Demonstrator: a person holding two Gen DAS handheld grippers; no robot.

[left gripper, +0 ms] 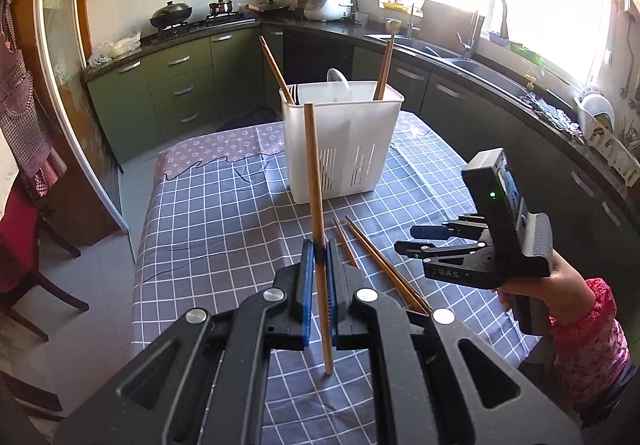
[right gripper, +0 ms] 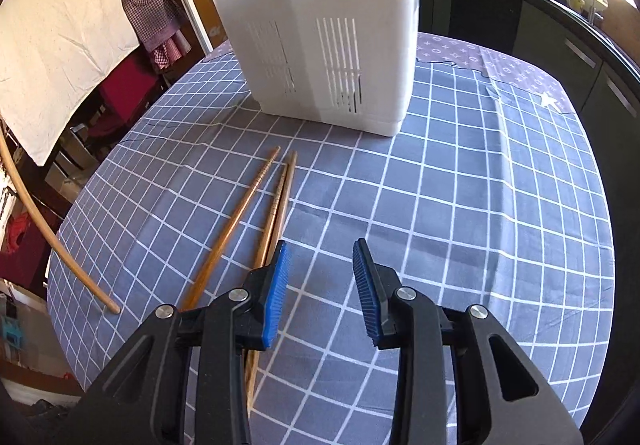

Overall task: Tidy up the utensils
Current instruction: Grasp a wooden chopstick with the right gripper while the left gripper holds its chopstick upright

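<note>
Our left gripper (left gripper: 319, 249) has its blue pads clamped on a single wooden chopstick (left gripper: 313, 173), which stands nearly upright between them, its lower end hanging just above the checked tablecloth (left gripper: 224, 221). Our right gripper (right gripper: 321, 277) hovers low over the cloth with its pads apart and nothing between them. Just to its left, three loose chopsticks (right gripper: 256, 197) lie on the cloth, two of them touching side by side. Beyond them stands the white utensil holder (left gripper: 340, 141), upright, with two chopsticks (left gripper: 384, 65) and a white spoon (left gripper: 338, 79) leaning inside it. Behind the table runs a kitchen counter with a rice cooker (left gripper: 329, 6).
</note>
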